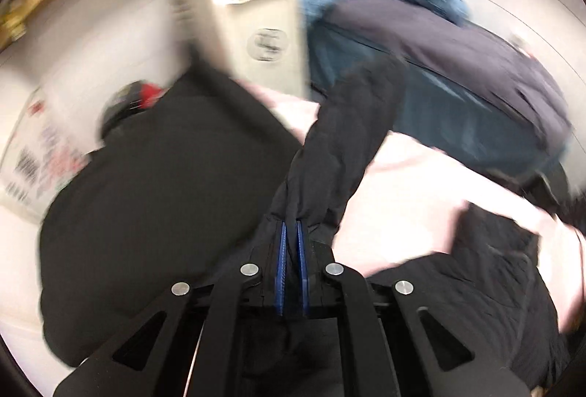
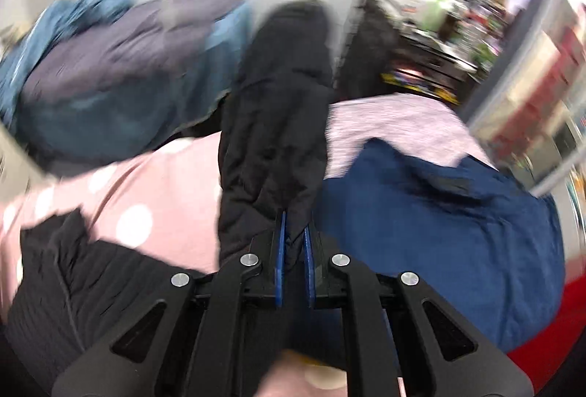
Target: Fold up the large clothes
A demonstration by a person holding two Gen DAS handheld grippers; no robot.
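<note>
A black quilted jacket point(image 1: 164, 184) is held up by both grippers; both views are motion-blurred. My left gripper point(image 1: 292, 232) is shut on a black fold of it, and a sleeve point(image 1: 348, 126) stretches up and away from the blue pads point(image 1: 281, 261). More of the jacket lies at lower right point(image 1: 494, 272). My right gripper point(image 2: 295, 228) is shut on another black part of the jacket point(image 2: 274, 126), which rises straight ahead of its fingers. A further piece lies at lower left point(image 2: 73, 279).
A pink polka-dot sheet point(image 2: 146, 184) covers the surface below. A pile of teal and purple-grey clothes point(image 1: 439, 41) lies behind, also in the right wrist view point(image 2: 110, 67). A navy garment point(image 2: 439, 221) lies at right. A beige kiosk point(image 1: 256, 5) and cluttered shelves point(image 2: 457, 30) stand beyond.
</note>
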